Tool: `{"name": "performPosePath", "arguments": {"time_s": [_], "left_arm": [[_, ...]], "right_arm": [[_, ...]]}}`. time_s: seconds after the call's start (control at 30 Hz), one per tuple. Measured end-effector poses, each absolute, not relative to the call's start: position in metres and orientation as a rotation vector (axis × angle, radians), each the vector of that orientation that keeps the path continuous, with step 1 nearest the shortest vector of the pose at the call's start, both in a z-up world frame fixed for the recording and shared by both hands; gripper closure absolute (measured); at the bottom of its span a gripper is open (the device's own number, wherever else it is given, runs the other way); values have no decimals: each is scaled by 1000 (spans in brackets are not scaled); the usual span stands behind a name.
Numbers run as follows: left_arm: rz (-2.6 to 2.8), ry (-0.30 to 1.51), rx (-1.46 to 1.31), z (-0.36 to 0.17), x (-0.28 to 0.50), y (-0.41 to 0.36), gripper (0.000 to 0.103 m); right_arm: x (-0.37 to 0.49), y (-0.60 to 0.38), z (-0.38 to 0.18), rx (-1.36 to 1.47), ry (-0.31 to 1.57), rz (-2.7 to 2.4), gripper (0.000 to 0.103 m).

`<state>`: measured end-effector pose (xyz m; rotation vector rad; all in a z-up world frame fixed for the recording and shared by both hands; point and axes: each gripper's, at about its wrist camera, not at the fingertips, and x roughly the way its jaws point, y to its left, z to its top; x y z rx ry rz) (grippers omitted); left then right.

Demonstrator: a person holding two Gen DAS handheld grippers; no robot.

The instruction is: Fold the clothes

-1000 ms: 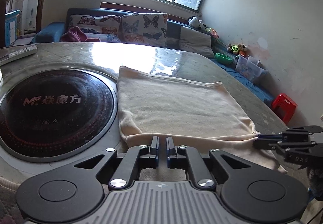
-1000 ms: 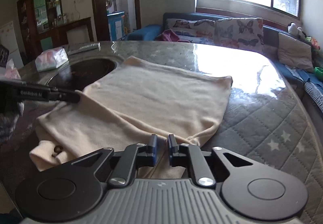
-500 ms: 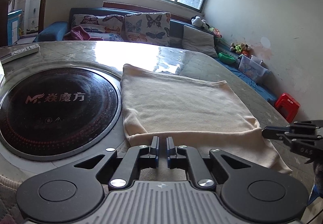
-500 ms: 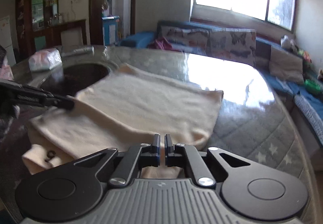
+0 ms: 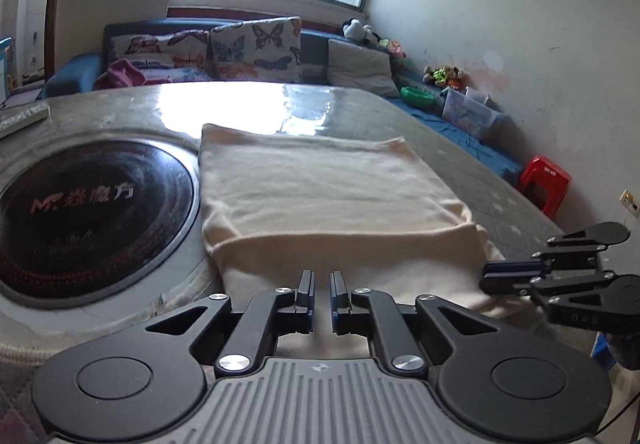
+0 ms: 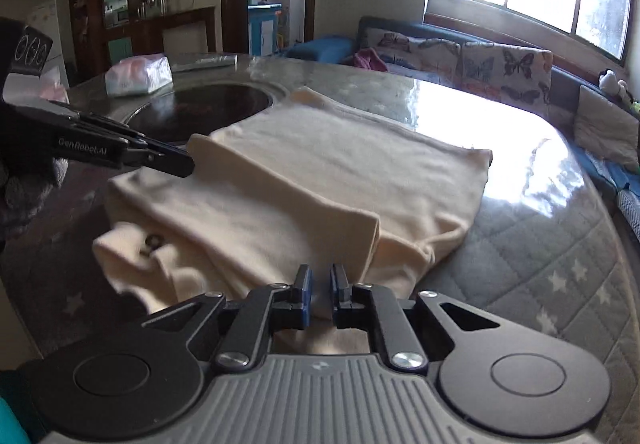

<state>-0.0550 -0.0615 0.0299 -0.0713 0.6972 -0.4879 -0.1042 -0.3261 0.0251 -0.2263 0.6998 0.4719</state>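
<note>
A cream garment (image 5: 320, 188) lies on the round table, its near edge lifted and carried over the rest. My left gripper (image 5: 321, 290) is shut on that near edge at its left end. My right gripper (image 6: 319, 286) is shut on the same edge at its right end. In the right wrist view the garment (image 6: 320, 180) shows a raised fold between the two grippers, with the left gripper (image 6: 188, 164) pinching the fold's far corner. The right gripper also shows at the right of the left wrist view (image 5: 486, 274). A button flap (image 6: 150, 244) hangs at the near left.
A black round cooktop (image 5: 84, 204) is set in the table (image 5: 360, 104) left of the garment. A tissue pack (image 6: 138, 76) and a remote (image 5: 24, 116) lie at the far side. A sofa with butterfly cushions (image 5: 256, 48) and a red stool (image 5: 544, 184) stand beyond.
Both grippers have lifted the near edge and carried it forward over the garment, so the fold line now sits farther up the cloth.
</note>
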Motion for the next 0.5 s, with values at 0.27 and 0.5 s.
{"name": "performPosePath", "arguments": {"time_s": [0.27,0.5], "left_arm": [[-511,673,-55,37,-61,-64,88],[-572,679,-27,36,-70,-68,86]], "right_arm": [[-78,-328,44,-168,630,412,76],[-73,-334,24,-131,717,403,77]]}}
